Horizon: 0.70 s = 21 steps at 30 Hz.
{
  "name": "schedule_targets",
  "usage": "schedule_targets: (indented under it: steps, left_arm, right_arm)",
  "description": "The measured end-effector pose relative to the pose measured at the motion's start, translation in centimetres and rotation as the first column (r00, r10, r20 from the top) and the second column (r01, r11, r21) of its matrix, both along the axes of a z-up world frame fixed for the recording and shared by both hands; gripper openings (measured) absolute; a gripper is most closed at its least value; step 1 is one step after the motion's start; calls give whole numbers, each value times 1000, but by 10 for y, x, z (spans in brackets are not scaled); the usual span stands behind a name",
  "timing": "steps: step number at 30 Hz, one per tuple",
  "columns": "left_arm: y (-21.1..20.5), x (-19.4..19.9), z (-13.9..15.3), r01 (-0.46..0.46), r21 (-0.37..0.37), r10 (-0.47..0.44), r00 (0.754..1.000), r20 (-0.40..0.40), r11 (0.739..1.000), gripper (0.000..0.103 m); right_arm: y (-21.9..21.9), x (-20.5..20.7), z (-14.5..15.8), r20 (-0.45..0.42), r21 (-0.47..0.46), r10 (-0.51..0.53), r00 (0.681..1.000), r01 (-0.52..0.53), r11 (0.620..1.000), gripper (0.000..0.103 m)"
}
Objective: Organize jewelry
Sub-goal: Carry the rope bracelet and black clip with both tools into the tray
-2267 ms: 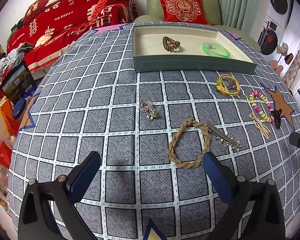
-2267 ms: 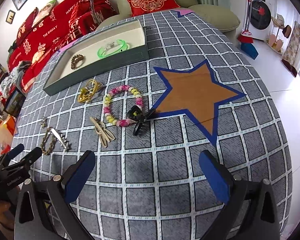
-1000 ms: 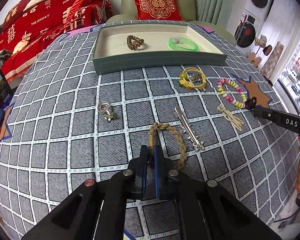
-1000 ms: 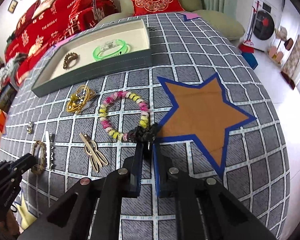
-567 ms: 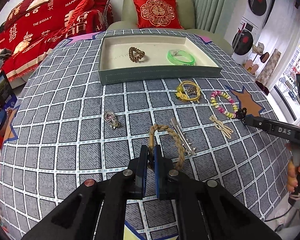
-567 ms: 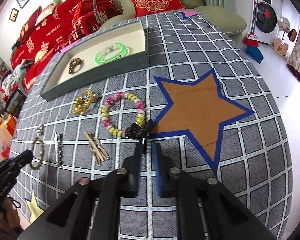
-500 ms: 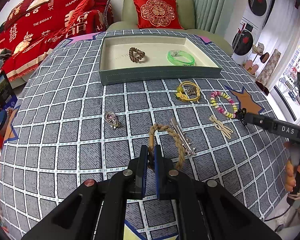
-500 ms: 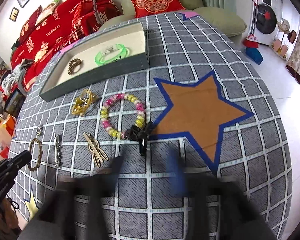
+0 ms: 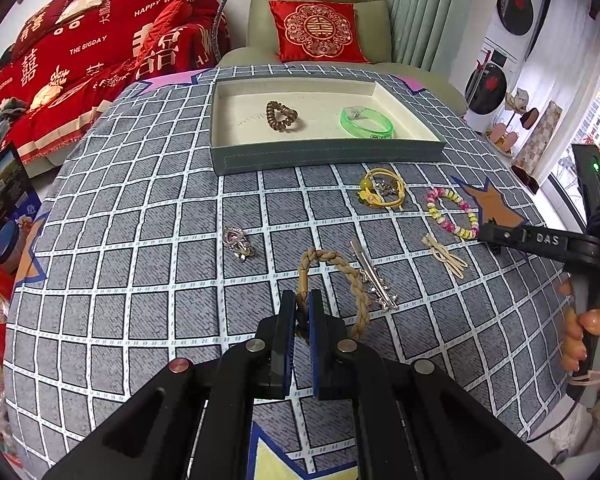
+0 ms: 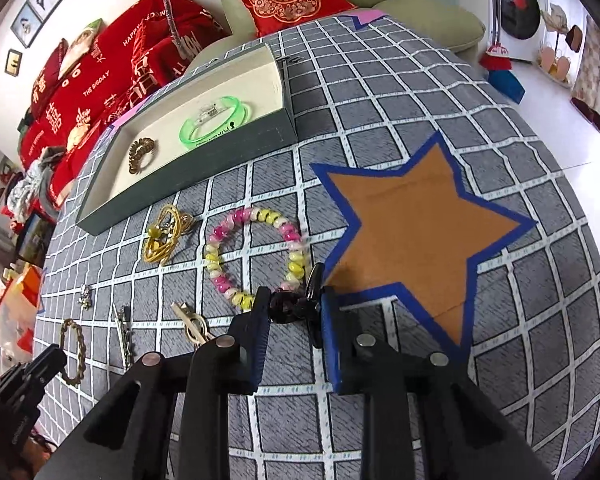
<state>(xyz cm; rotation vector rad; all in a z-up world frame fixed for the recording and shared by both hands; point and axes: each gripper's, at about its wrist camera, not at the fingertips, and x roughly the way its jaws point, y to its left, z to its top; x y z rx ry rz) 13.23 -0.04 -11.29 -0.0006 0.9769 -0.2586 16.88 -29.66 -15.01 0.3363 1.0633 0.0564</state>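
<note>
The braided tan bracelet (image 9: 342, 276) lies on the checked surface (image 9: 140, 272), its near end clamped between the closed left tongs (image 9: 302, 312). The black hair claw (image 10: 296, 304) sits between the right tongs (image 10: 294, 320), which are closed partway around it, beside the pink-and-yellow bead bracelet (image 10: 256, 256). The tray (image 9: 324, 154) holds a green bangle (image 9: 366, 122) and a brown coil hair tie (image 9: 281, 116).
</note>
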Motion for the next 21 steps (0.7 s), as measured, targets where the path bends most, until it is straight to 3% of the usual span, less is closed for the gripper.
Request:
schedule_targets:
  steps: [11, 21]
  left_arm:
    - [2, 3, 26, 4, -32, -3, 999, 43, 999, 17]
    - [-8, 22, 83, 46, -73, -36, 989, 142, 996, 17]
  right_arm:
    - [-15, -10, 28, 43, 116, -13, 999, 8, 993, 25]
    - [-8, 5, 93, 151, 154, 25, 988, -49, 987, 25]
